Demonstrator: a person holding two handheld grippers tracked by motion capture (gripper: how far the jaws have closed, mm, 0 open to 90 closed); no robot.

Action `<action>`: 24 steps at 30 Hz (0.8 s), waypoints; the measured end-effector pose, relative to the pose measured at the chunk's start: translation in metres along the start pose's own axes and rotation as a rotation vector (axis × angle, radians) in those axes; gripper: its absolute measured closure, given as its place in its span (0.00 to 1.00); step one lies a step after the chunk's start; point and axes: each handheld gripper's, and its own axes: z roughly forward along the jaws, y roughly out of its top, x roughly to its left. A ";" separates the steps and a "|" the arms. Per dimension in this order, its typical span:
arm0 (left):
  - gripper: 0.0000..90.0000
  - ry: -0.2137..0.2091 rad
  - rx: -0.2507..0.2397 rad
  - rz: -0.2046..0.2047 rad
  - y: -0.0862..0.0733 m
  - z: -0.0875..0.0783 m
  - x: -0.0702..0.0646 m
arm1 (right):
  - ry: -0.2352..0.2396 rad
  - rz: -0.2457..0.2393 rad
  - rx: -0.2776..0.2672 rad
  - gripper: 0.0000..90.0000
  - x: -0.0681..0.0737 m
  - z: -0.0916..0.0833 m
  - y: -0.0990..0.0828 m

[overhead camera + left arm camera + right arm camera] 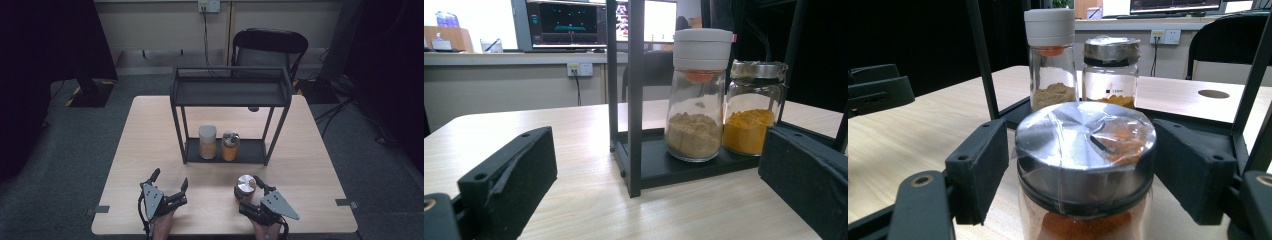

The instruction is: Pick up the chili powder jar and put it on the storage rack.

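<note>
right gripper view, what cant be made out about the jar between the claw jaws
- Spice jar base: cut off by the bottom edge of the right gripper view.
- Right claw pad contact: the jar's silver lid hides it in that view; too small in the high view.
- Label on the silver-lidded shelf jar: too small to read.

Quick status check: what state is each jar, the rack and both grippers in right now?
Silver-lid jar: upright on table, lid on, between right gripper jaws.
White-cap jar: upright on rack's lower shelf, capped.
Yellow-powder jar: upright beside it, lidded.
Rack: top shelf bare.
Left gripper: open.
</note>
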 end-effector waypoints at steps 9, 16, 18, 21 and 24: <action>0.02 0.000 0.000 0.000 0.000 0.000 0.000 | 0.002 -0.002 0.022 0.31 -0.002 0.001 0.003; 0.02 0.000 -0.001 -0.002 0.000 0.000 0.000 | -0.003 0.005 0.025 0.36 -0.002 0.001 0.002; 0.02 -0.001 -0.001 -0.002 0.000 0.000 0.000 | -0.006 0.005 0.023 0.36 -0.001 0.001 0.002; 0.02 -0.001 0.000 0.000 0.000 0.000 0.000 | -0.008 0.004 0.021 0.36 0.000 0.001 0.002; 0.02 -0.001 -0.001 -0.002 0.000 0.000 0.000 | -0.012 0.004 0.023 0.37 0.001 0.001 0.003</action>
